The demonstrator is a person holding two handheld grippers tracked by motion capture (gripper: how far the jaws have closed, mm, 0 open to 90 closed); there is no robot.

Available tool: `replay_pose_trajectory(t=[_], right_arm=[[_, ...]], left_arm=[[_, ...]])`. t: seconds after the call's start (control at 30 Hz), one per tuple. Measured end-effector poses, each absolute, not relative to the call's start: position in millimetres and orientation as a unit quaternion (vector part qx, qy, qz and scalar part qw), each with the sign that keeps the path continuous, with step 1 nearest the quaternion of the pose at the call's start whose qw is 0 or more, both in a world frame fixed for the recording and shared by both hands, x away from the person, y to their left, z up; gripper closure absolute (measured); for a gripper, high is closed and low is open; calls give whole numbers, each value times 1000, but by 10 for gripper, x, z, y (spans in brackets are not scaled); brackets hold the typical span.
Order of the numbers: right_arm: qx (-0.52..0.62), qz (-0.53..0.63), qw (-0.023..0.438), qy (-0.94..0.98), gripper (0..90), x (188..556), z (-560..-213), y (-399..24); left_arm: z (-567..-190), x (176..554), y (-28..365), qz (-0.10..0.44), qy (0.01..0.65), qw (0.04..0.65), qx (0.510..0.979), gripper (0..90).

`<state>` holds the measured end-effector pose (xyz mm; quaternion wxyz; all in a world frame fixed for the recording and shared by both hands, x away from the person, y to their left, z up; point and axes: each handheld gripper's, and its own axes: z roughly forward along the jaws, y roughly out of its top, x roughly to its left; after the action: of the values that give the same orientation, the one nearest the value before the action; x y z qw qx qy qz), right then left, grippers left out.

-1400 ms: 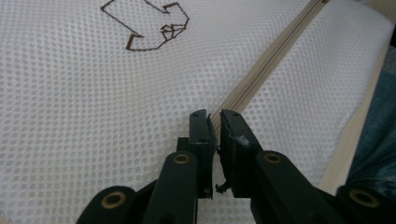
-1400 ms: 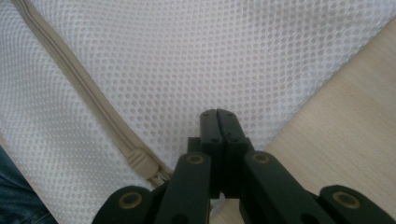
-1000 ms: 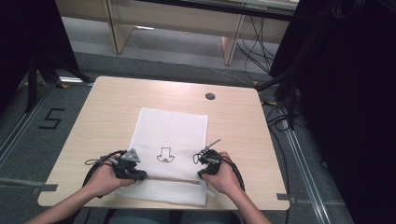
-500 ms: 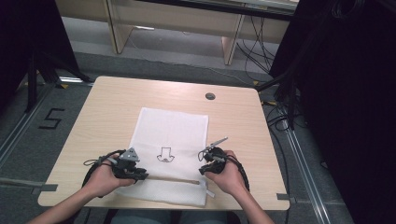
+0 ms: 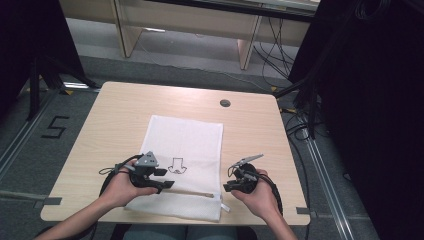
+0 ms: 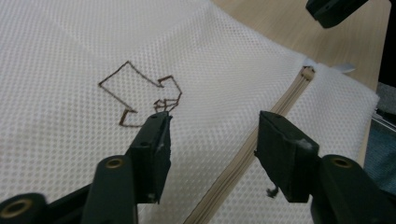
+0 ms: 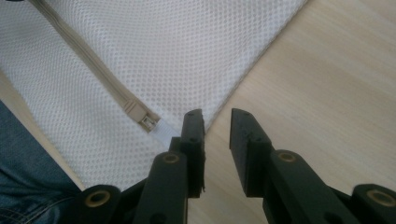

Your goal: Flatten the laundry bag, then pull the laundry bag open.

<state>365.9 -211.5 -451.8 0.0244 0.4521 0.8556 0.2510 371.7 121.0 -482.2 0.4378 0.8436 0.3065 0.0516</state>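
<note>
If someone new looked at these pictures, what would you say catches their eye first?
First, the white mesh bag lying flat in the middle of the wooden table, with a dark arrow drawing on it and a beige zipper along its near edge. Next, the left gripper over the bag near the drawing and the right gripper at the bag's zipper end, both having just been opening, with nothing between their fingers.

Numeral "5" [image 5: 54,127] marked in black on floor, at 9 o'clock from table [image 5: 120,107]. Hand-drawn dark arrow sign [image 5: 176,165] on white mesh bag [image 5: 190,137], pointing to 6 o'clock.
</note>
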Motion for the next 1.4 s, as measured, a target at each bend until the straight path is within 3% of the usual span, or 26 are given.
replay_pose_trajectory(t=[0.23,0.4,0.73,1.07,1.4], right_arm=[[431,266,34,862,768,3627,-4521,-2061],[422,231,22,876,900,3653,-4529,-1970],[430,216,-5,877,900,3683,-4632,-1896],[443,206,-24,872,900,3693,-4701,-1807],[447,193,-33,873,900,3690,-4815,-1762]], left_arm=[[-4789,3697,1050,55,292,444,846,427],[-4818,3721,888,42,279,433,856,479],[-4775,3746,726,51,256,433,863,541],[-4803,3708,636,24,259,436,861,589],[-4797,3696,422,11,224,426,877,652]])
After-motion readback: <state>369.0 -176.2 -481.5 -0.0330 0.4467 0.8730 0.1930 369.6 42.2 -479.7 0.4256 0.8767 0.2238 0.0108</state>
